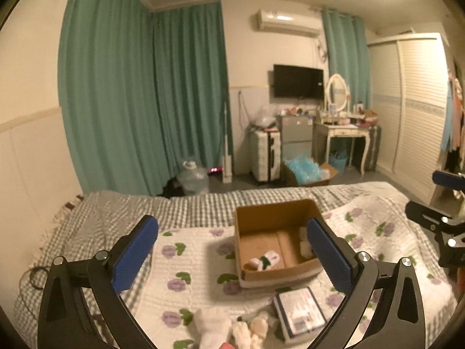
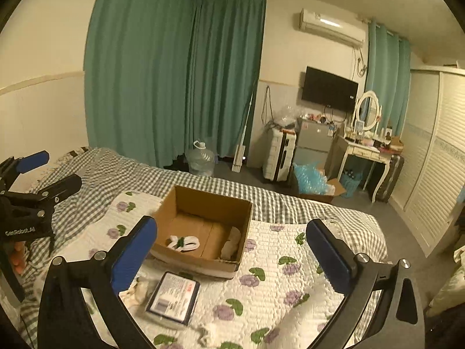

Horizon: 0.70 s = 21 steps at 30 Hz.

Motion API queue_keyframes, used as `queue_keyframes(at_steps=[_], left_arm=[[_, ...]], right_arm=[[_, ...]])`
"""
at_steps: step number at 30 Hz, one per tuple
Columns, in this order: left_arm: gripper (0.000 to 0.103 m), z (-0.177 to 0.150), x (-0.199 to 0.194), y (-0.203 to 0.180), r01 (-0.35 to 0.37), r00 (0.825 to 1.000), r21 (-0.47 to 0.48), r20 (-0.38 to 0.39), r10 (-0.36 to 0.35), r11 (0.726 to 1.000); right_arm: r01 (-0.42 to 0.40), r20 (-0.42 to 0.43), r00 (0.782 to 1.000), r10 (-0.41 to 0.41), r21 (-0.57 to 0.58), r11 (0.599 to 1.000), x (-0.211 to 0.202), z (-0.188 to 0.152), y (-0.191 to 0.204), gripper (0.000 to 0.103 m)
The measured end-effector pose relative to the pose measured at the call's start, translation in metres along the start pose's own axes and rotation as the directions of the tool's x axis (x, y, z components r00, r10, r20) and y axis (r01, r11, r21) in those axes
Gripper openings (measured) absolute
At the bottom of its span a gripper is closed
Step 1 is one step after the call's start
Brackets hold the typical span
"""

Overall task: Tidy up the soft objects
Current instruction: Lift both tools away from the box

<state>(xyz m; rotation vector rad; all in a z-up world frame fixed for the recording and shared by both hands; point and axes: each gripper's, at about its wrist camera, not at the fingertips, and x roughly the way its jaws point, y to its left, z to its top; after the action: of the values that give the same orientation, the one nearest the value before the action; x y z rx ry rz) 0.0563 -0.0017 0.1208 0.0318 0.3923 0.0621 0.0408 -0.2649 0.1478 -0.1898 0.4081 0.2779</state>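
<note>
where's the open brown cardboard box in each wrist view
Left wrist view: the open brown cardboard box sits right of centre on the floral quilt, its right wall partly behind a blue finger pad.
Right wrist view: the box sits at centre, just left of the middle, seen corner-on.
Shared landmark: the white and green soft bundle on the box floor; the black wall television also shows in both.

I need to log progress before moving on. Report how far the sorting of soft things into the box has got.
Done: a white-and-green soft bundle and pale rolled cloths lie in the open brown cardboard box.
In hand: nothing; the left gripper and the right gripper are both open and empty.
Left: white soft pieces on the floral quilt near a flat printed packet, outside the box.
</note>
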Motion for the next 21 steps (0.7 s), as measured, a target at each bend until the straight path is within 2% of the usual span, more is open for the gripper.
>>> queue_keyframes(at_steps=[5, 10, 14, 18, 21], left_arm=[[0.103, -0.008, -0.048, -0.001, 0.044, 0.997, 0.021, 0.066, -0.045, 0.999], [0.103, -0.021, -0.066, 0.001, 0.067, 0.996, 0.015, 0.062, -0.068, 0.998], [0.103, -0.036, -0.063, 0.002, 0.064, 0.997, 0.014, 0.043, -0.064, 0.998], [0.103, -0.060, -0.054, 0.008, 0.029, 0.999, -0.010, 0.044, -0.029, 1.000], [0.103, -0.087, -0.040, 0.016, 0.027, 1.000, -0.040, 0.000, -0.027, 0.999]], right_arm=[[-0.010, 0.038, 0.999, 0.011, -0.024, 1.000, -0.036, -0.005, 0.019, 0.103], [-0.007, 0.058, 0.998, 0.009, -0.035, 0.999, -0.053, -0.023, 0.038, 0.103], [-0.011, 0.052, 0.999, 0.013, -0.033, 0.999, -0.045, -0.040, 0.046, 0.103], [0.002, 0.027, 1.000, -0.002, -0.023, 1.000, -0.021, -0.065, 0.053, 0.103], [-0.001, -0.008, 1.000, 0.001, -0.030, 1.000, 0.001, -0.085, 0.060, 0.103]])
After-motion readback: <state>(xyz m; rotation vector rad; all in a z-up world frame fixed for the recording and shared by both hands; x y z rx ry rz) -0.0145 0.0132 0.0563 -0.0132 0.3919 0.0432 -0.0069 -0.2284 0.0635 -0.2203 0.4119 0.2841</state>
